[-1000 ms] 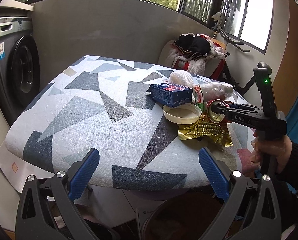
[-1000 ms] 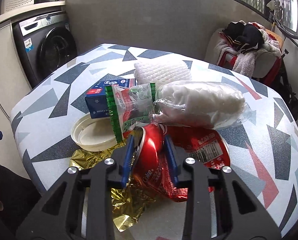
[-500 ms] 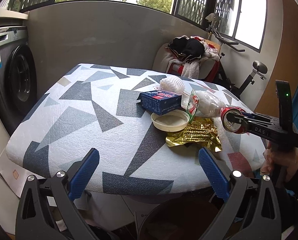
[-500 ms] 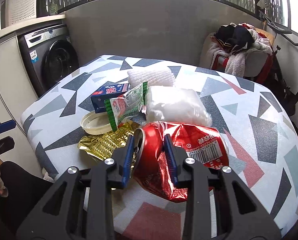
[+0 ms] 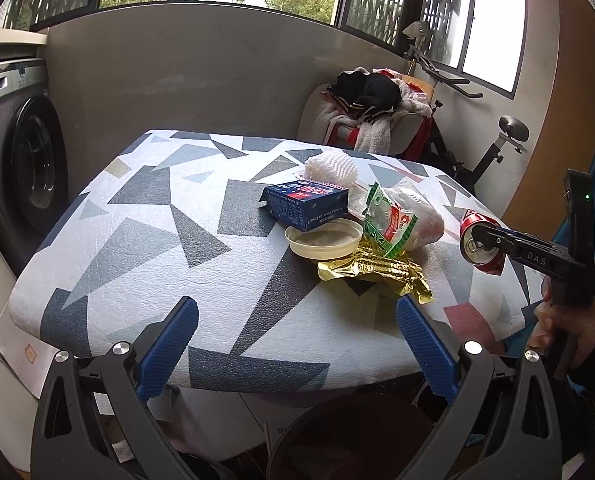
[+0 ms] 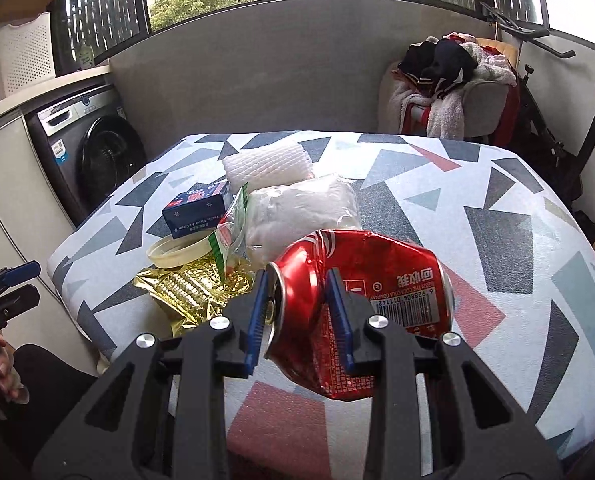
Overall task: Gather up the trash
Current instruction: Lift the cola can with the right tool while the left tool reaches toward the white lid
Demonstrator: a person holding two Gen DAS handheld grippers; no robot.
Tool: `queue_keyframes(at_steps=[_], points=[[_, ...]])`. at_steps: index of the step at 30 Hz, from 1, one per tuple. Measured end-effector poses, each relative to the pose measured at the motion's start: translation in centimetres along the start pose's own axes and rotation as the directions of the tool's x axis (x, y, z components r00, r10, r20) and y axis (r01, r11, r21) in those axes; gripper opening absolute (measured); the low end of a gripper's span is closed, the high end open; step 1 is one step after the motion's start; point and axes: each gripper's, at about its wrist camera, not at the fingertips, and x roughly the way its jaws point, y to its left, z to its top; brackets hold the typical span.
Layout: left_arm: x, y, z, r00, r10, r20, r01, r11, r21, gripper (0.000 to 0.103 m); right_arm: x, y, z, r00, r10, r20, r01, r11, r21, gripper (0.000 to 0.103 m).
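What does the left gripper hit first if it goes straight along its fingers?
Probably the bare patterned tabletop, well left of the trash pile. The open left gripper points down over the near edge; the cream lid lies right of centre. Depth is unclear.

The desk (image 5: 145, 240), covered in a triangle pattern, carries a blue box (image 5: 305, 203), lid (image 5: 323, 237), gold wrapper (image 5: 377, 272), foam net (image 5: 331, 165) and plastic bags (image 5: 401, 220).

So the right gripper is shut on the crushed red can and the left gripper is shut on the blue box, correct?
Half right. The right gripper is shut on the crushed red can, as the right wrist view shows. But the left gripper is open and empty; the left wrist view shows the blue box lying on the table well beyond its fingers.
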Motion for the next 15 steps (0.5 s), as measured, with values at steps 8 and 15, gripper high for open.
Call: queue_keyframes(at_steps=[8, 15], points=[[2.0, -0.2, 0.3, 0.998, -0.038, -0.043, 0.037, 0.999, -0.011, 0.097, -0.4, -0.3, -0.4, 0.999, 0.019, 0.028, -0.020, 0.999, 0.031, 0.032], [6.0, 0.7, 1.9, 0.984, -0.148, -0.101, 0.130, 0.977, -0.170, 0.097, -0.5, 0.0, -0.4, 0.999, 0.034, 0.041, -0.035, 0.999, 0.023, 0.032]])
